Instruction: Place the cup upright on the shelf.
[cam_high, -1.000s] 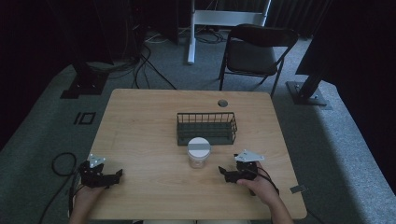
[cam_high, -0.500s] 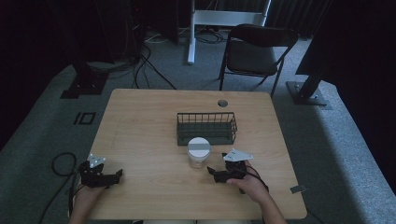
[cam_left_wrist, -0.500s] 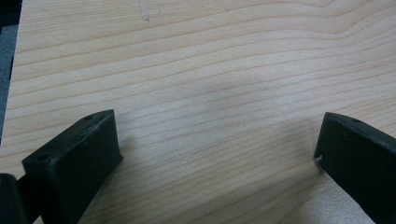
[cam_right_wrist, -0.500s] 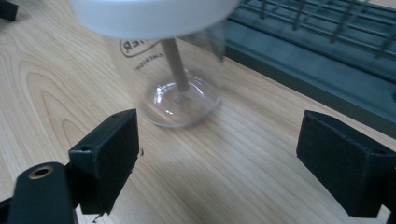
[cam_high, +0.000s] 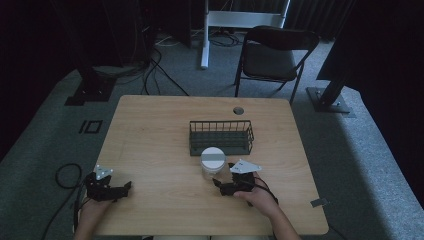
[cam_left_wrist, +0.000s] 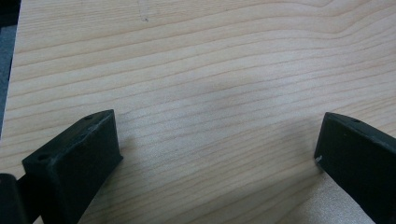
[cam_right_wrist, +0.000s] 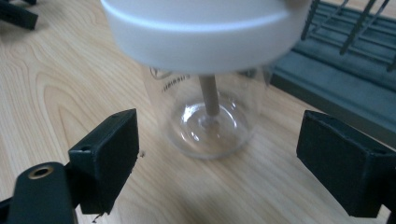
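Jar lid (cam_right_wrist: 201, 32) cut off at top of right gripper view; print on glass jar (cam_right_wrist: 210, 112) blurred, unreadable. Wire basket (cam_right_wrist: 341, 56) cropped at upper right. Small dark object (cam_right_wrist: 16, 14) cropped at upper left, unidentifiable.

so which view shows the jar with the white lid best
The right gripper view: the jar sits close between open jaws, its clear body and white lid plain. The high view shows it small, in front of the basket.
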